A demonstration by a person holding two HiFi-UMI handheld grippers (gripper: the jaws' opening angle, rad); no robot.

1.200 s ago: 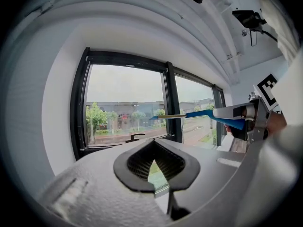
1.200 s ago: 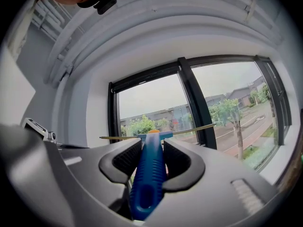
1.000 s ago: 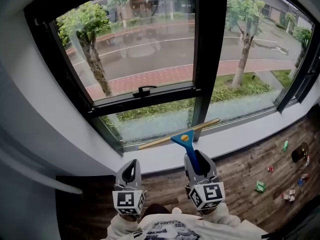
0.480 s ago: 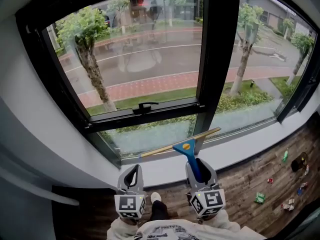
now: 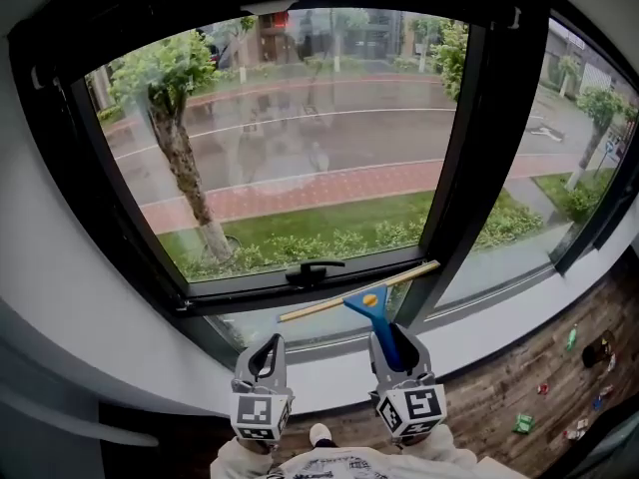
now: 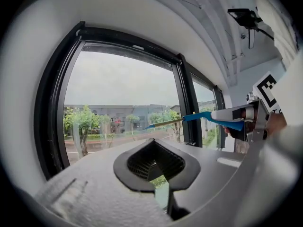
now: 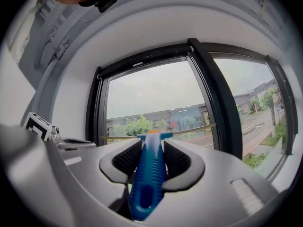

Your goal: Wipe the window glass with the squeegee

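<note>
Squeegee with blue handle and thin yellowish blade is held up in front of the window, low down near the bottom rail of the big pane. The blade is tilted with its right end higher, running from below the black window latch across to the vertical frame post. Can't tell if the blade touches the glass. Right gripper has its fingers clamped on the blue handle; in the right gripper view the handle runs straight up between the two dark pads, with the blade crosswise beyond them. Left gripper is just beside it on the left at about the same height, fingers together with nothing between them; its own view shows the pads meeting, and the squeegee off to the right, apart from it. Window glass is a large pane in a black frame, with a narrow lower pane under the rail and another pane to the right of the post. White sill runs below the frame. Wood floor is at lower right with small bits of litter scattered on it. Outside are a tree, a road, a red brick path and a green hedge. The person's light sleeves show at the bottom edge.
</note>
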